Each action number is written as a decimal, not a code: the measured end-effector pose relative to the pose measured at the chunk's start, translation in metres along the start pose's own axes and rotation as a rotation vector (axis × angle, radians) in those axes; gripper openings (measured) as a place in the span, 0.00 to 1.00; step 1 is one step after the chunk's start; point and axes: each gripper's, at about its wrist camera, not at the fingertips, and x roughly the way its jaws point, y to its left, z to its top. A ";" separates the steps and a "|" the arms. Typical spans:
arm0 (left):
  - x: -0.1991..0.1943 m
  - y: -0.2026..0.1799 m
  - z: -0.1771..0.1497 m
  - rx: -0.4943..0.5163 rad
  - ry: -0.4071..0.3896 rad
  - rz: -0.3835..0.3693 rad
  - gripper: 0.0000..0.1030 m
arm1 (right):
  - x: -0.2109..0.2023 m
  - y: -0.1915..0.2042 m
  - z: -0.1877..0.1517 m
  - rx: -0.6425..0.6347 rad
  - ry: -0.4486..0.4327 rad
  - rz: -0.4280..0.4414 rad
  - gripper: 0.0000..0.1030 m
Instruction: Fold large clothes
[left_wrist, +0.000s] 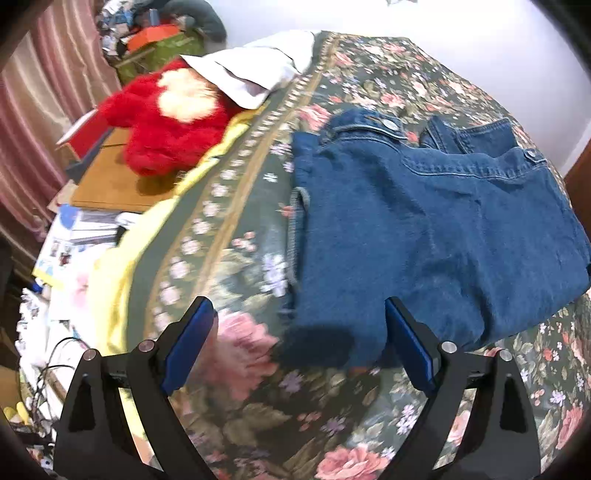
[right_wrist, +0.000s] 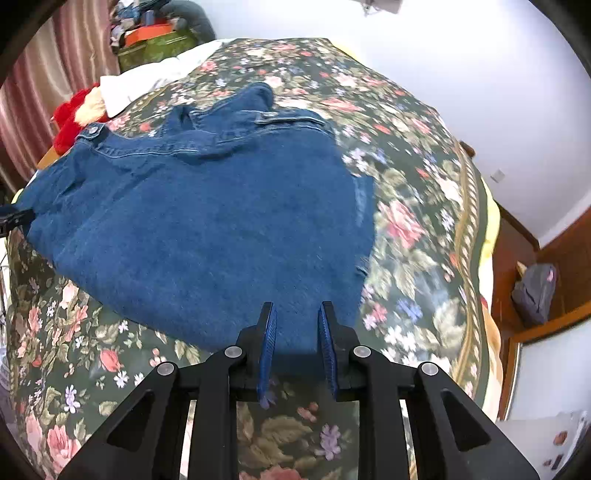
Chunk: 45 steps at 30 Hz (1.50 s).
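Observation:
A blue denim garment (left_wrist: 424, 229) lies folded on a floral bedspread (left_wrist: 258, 387); its buttoned bands are at the far side. It also shows in the right wrist view (right_wrist: 207, 229). My left gripper (left_wrist: 299, 314) is wide open and empty, hovering over the garment's near left corner. My right gripper (right_wrist: 297, 314) has its jaws partly open with a narrow gap, empty, above the garment's near edge. The bedspread also shows in the right wrist view (right_wrist: 413, 229).
A red plush toy (left_wrist: 170, 118) and a white pillow (left_wrist: 258, 70) lie at the bed's far left. A cluttered bedside surface with papers and cables (left_wrist: 66, 258) is left of the bed. A grey bag (right_wrist: 533, 291) sits on the wooden floor at right.

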 end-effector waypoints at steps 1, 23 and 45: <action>-0.004 0.004 -0.002 -0.005 -0.006 0.014 0.91 | -0.001 -0.003 -0.003 0.006 0.007 -0.022 0.18; -0.066 0.018 -0.020 -0.365 -0.124 -0.214 0.91 | -0.069 0.078 0.041 -0.022 -0.199 0.134 0.18; 0.059 -0.033 -0.018 -0.691 -0.048 -0.499 0.81 | 0.054 0.138 0.038 -0.132 0.002 0.249 0.19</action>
